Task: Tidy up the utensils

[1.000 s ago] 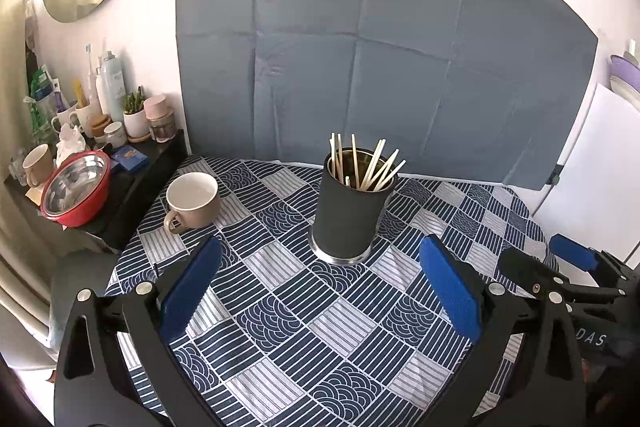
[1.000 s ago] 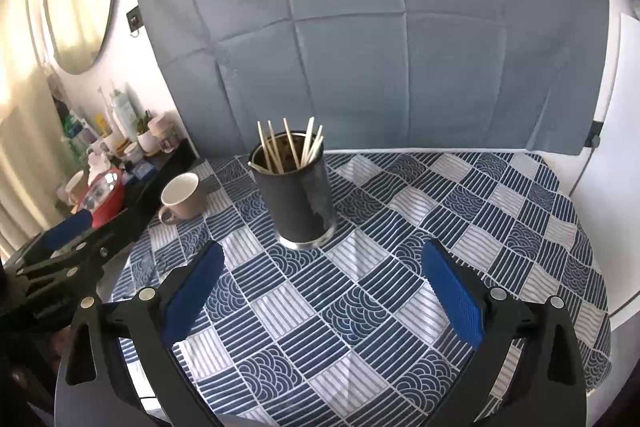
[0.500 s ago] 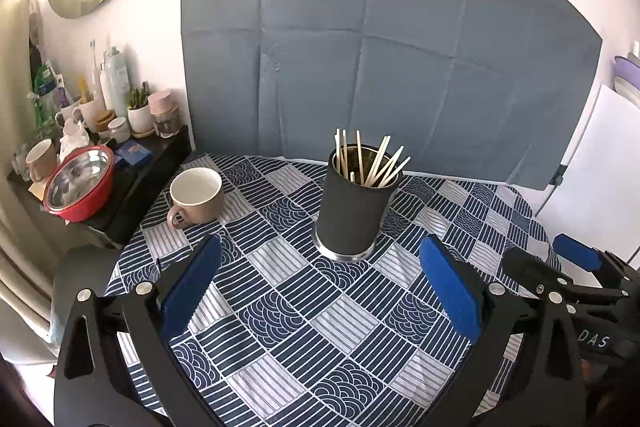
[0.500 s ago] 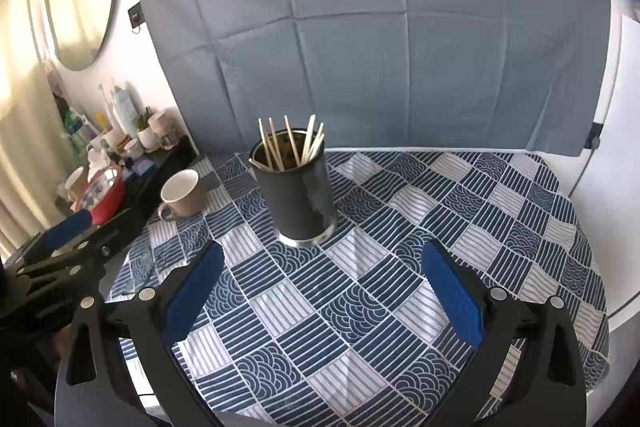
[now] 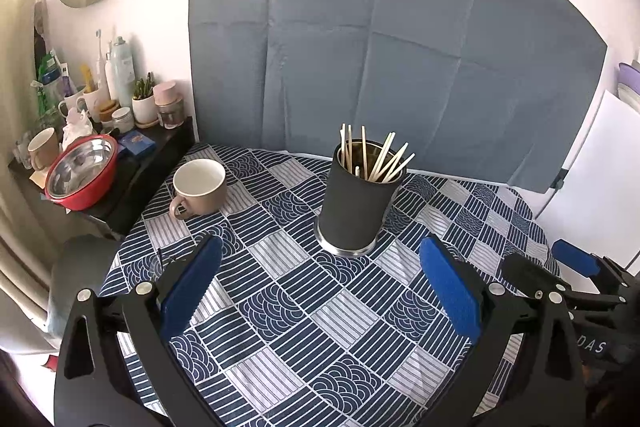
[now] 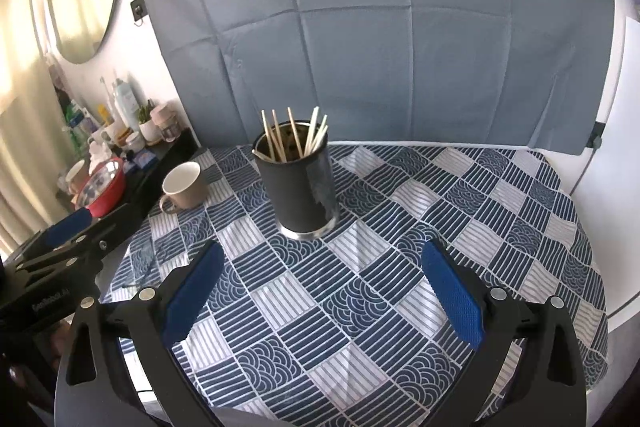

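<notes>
A black cylindrical holder [image 5: 354,209] stands upright on the patterned tablecloth [image 5: 288,339], with several wooden chopsticks [image 5: 376,157] sticking out of it. It also shows in the right wrist view [image 6: 300,191]. My left gripper [image 5: 320,263] is open and empty, held back from the holder over the near cloth. My right gripper [image 6: 322,267] is open and empty too, in front of the holder. The right gripper shows at the right edge of the left wrist view [image 5: 576,267], and the left gripper at the left edge of the right wrist view [image 6: 68,231].
A beige mug [image 5: 198,189] stands on the cloth left of the holder. A dark side shelf [image 5: 132,171] at the left carries a red-rimmed metal bowl [image 5: 82,175], cups, jars and bottles. A grey-blue backdrop [image 5: 380,47] hangs behind the table. A white board [image 5: 600,163] leans at the right.
Both grippers have drifted slightly back and up from the holder, so it sits a little farther off in both views. Both grippers stay open and empty.
</notes>
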`<state>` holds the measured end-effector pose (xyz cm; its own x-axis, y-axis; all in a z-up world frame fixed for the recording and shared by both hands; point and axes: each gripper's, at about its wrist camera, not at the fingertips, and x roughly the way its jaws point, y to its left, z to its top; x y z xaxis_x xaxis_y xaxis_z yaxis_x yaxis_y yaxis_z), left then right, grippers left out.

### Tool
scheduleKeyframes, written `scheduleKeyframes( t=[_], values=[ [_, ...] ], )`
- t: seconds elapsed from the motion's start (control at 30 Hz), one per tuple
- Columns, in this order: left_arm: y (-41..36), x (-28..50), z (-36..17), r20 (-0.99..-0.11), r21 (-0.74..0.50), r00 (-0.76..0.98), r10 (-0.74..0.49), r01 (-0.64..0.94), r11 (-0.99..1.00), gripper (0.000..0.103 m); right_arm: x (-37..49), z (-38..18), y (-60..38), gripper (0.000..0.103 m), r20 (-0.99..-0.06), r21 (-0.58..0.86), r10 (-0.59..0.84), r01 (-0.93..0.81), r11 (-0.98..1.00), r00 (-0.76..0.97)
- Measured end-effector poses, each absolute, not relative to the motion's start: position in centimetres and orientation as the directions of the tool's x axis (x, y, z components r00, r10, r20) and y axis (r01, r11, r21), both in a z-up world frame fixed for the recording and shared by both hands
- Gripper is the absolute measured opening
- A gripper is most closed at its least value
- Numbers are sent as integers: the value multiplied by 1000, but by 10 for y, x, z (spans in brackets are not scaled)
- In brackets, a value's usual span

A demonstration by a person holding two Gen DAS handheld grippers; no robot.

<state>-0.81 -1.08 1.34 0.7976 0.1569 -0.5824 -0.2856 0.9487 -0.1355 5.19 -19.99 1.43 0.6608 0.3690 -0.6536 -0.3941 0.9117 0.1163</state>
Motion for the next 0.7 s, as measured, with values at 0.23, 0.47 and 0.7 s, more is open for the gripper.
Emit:
scheduleKeyframes(
  t=[0.23, 0.47, 0.7],
  values=[
    [-13, -9, 14, -584, -127, 796, 157, -280, 952, 97, 52, 14, -199, 95, -654, 118, 375, -401, 909, 657],
    [-13, -10, 15, -583, -118, 795, 165, -284, 952, 97, 52, 14, -198, 95, -656, 119, 381, -410, 904, 651],
    [-10, -10, 13, -587, -118, 790, 177, -300, 947, 97, 53, 12, -196, 95, -662, 122, 387, -417, 901, 642]
  ],
)
